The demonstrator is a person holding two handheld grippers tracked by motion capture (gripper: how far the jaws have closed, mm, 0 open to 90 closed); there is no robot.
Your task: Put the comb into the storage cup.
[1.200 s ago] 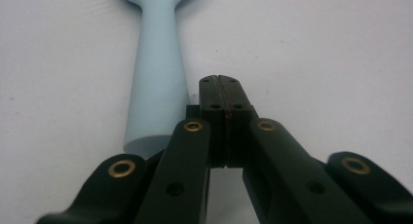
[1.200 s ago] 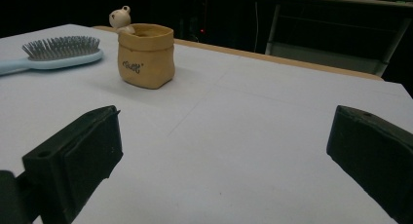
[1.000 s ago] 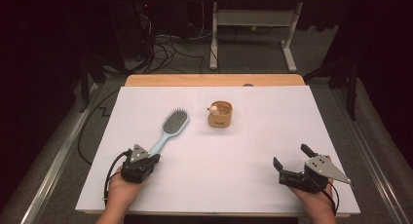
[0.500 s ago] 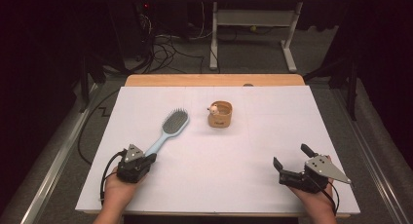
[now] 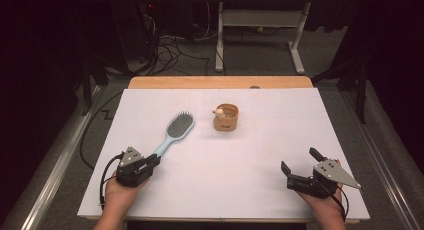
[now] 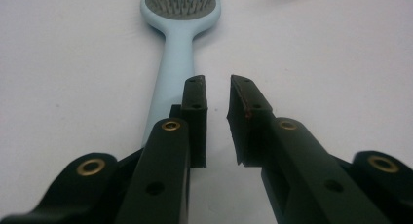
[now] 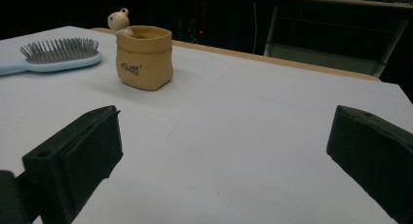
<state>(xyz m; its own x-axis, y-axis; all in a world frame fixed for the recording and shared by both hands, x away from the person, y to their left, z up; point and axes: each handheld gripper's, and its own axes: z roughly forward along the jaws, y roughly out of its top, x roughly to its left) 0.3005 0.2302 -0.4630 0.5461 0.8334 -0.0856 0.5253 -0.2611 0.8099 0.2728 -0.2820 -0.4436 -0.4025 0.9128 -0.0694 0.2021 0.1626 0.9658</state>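
Hairbrush (image 5: 172, 134) on table (image 5: 240, 190), left of cup (image 5: 226, 117), handle toward near-left corner

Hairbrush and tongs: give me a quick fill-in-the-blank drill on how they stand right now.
1. The hairbrush lies with its bristles facing ____.
2. The left tongs have just been opening, and the gap between them is ____.
3. The right tongs stand wide ____.
4. The tan pot stands ____ on the white table.

Missing words: up; empty; open; upright

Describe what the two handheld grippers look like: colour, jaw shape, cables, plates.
Both are black, with two flat, blocky jaws. The left gripper carries a small grey three-cornered plate and trails a black cable; brass-coloured rivets dot its jaw arms. The right gripper has a larger grey three-cornered plate with dark holes. No sleeves show.
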